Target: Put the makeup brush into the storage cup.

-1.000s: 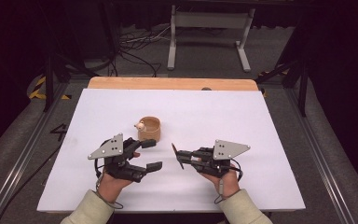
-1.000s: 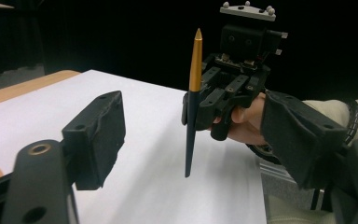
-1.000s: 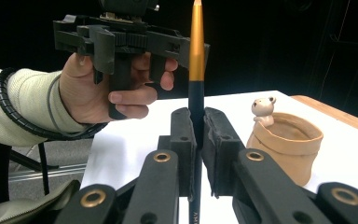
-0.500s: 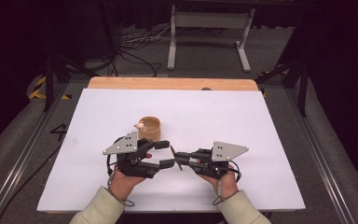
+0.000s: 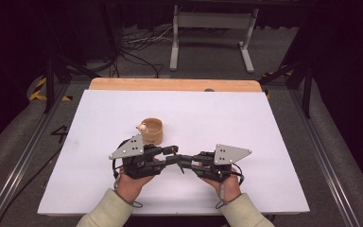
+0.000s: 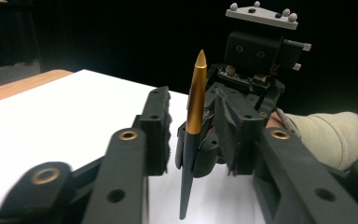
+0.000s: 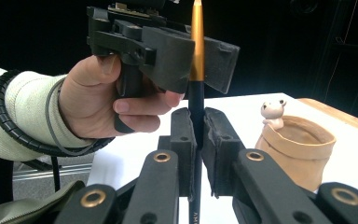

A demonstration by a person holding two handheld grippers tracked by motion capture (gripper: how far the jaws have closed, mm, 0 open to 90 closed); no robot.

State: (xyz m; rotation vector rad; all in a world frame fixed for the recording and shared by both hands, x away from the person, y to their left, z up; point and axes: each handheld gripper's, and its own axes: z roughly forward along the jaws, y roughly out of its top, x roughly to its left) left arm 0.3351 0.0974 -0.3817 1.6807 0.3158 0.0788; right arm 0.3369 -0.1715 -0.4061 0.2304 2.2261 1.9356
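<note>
Both grippers are black, each topped by a grey three-cornered plate with brass-ringed pivots; cream ribbed sleeves, and a coiled black cable rings the left wrist.

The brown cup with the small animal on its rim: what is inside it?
The brown cup looks empty near its rim, where a small animal figure sits. Its front wall hides the bottom.

High view looks down over the table; both gripper views face each other closely, sharing the pen.
</note>
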